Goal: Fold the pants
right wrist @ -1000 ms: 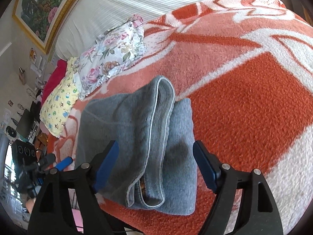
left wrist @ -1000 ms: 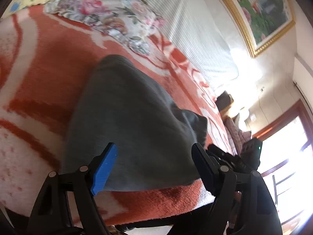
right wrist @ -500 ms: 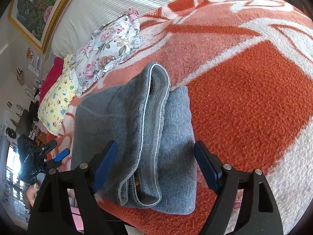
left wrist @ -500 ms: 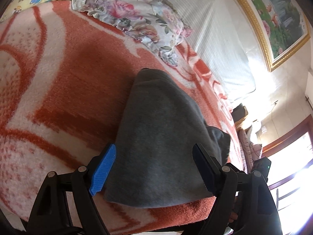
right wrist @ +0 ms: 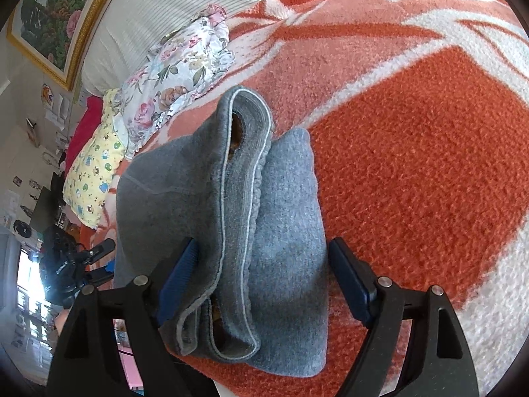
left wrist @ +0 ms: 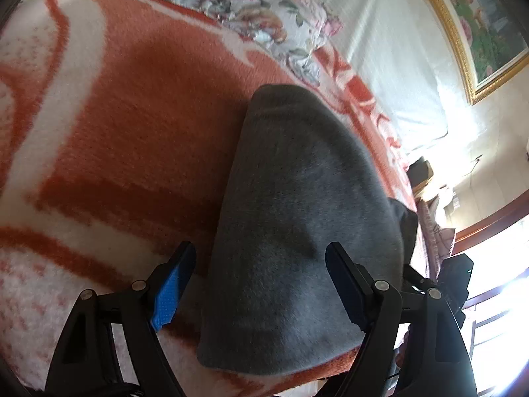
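Bed: orange-and-white blanket (right wrist: 413,172) covers it, with the landmark pants on top.
Pants: grey pants (right wrist: 231,218), already folded into a bundle, lie near the blanket's near edge.
Pillow: floral pillow (right wrist: 178,69) sits beyond the pants, well apart.
Left gripper: left gripper (left wrist: 261,281) gapes wide over the pants' smooth end, gripping nothing.
Right gripper: right gripper (right wrist: 264,274) spreads wide astride the hemmed end, holding nothing.
Step advice: probably bite every layer together before lifting.
Obstruction: none visible beside the pants.
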